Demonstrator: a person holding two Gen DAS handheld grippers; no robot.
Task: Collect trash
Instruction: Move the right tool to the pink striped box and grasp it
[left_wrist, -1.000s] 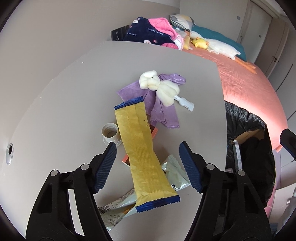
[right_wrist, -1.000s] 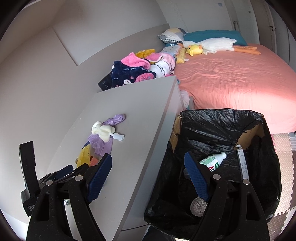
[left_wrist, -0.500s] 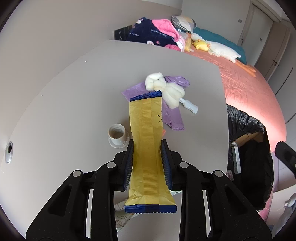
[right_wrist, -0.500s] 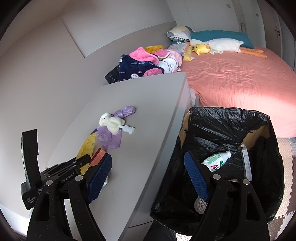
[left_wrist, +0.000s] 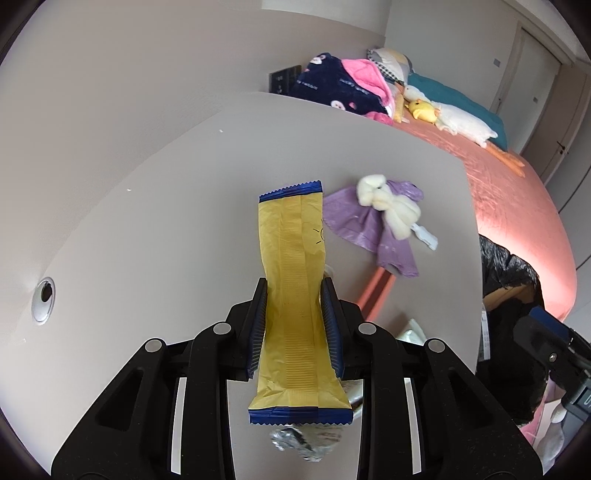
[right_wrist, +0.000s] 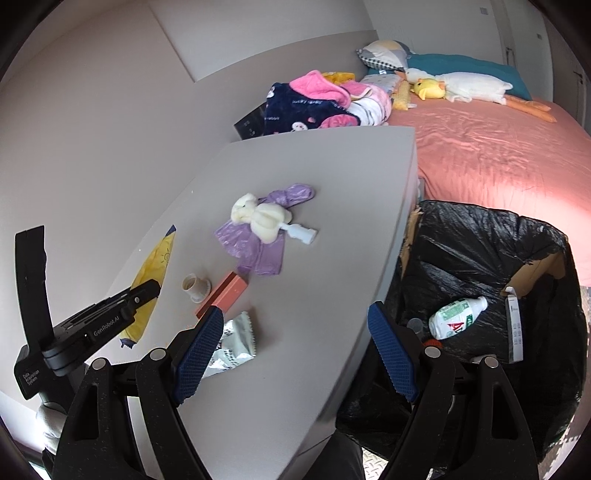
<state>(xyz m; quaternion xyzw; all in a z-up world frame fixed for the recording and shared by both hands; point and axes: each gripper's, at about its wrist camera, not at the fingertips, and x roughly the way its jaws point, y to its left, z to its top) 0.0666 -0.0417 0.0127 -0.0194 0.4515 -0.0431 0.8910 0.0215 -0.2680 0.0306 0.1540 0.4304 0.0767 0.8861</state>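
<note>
My left gripper (left_wrist: 294, 325) is shut on a long yellow wrapper with blue ends (left_wrist: 293, 280) and holds it lifted above the grey table (left_wrist: 147, 240). The wrapper also shows in the right wrist view (right_wrist: 151, 273). My right gripper (right_wrist: 295, 350) is open and empty, over the table's near right edge beside a black bin bag (right_wrist: 480, 258). On the table lie a silver foil wrapper (right_wrist: 236, 343), an orange box (right_wrist: 221, 295), a small white cup (right_wrist: 195, 286), a purple bag (right_wrist: 255, 243) and a white wad (right_wrist: 262, 218).
The bin bag stands right of the table and holds a white bottle (right_wrist: 458, 317). A bed with a pink sheet (right_wrist: 498, 147), clothes (right_wrist: 314, 103) and plush toys lies beyond. A round hole (left_wrist: 44, 295) is in the table at the left.
My left gripper closed on the yellow wrapper and lifted it off the table. My right gripper moved left, nearer over the table edge, still open.
</note>
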